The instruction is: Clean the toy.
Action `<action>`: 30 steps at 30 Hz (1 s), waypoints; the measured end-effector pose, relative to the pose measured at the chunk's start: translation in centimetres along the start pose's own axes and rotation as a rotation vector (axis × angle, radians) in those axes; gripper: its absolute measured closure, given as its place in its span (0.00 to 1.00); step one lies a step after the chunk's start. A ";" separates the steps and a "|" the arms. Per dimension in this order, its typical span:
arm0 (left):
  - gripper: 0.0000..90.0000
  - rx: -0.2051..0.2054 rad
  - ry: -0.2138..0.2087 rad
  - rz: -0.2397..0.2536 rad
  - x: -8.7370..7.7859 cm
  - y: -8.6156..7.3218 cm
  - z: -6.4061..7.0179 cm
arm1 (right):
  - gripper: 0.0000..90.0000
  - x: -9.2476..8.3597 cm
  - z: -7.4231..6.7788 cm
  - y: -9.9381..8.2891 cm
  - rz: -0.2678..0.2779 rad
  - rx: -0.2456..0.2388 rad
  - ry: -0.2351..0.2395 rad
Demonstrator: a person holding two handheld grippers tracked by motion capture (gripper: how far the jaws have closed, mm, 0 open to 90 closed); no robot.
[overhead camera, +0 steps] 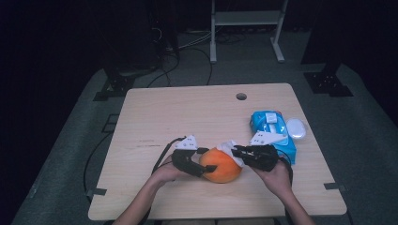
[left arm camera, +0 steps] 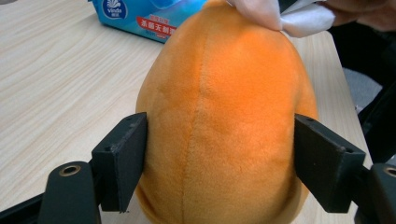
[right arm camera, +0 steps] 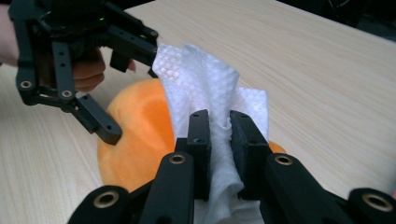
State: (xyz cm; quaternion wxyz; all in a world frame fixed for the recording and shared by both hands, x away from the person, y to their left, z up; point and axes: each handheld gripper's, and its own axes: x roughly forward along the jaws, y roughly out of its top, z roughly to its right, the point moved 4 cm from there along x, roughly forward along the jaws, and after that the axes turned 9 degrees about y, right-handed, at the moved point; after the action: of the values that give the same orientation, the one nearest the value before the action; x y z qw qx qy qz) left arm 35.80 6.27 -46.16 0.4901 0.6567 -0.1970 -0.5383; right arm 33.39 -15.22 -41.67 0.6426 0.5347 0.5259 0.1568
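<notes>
I pinched the plush [left arm camera: 219, 116] in my left tool [overhead camera: 201, 161] to steady it on the surface [overhead camera: 187, 108] while my right tool [right arm camera: 218, 140], clamped on a wipe [right arm camera: 205, 88], rubbed its top.

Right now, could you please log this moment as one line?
left gripper: shut on orange plush toy | right gripper: shut on white wipe, at toy's top | wipes pack: beside

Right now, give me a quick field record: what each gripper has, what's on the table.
left gripper: fingers on either side of the orange plush toy, pressing its flanks
right gripper: shut on the white wipe
wipe: draped against the toy's end
table: blue wipes pack at right, white lid beside it
</notes>
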 end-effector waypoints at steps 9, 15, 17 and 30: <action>0.26 -0.004 0.009 -0.013 0.0 -0.2 0.1 | 0.86 2.0 -3.4 0.7 -0.025 -0.109 0.061; 0.26 -0.005 0.002 -0.008 -0.1 -0.3 0.0 | 0.87 0.6 -0.7 0.0 0.001 -0.028 0.024; 0.26 -0.003 -0.003 -0.008 -0.1 -0.4 -0.1 | 0.87 -0.1 0.4 -0.6 0.008 0.009 0.003; 0.24 0.134 -0.012 -0.030 0.1 0.3 2.0 | 0.86 -0.2 0.0 0.1 0.047 0.048 0.055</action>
State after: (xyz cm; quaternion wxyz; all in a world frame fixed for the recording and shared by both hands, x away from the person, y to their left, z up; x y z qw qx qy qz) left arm 34.07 5.21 -45.81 0.4355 0.6880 -0.2256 -0.5349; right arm 33.34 -15.30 -41.51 0.6108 0.5578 0.5343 0.1739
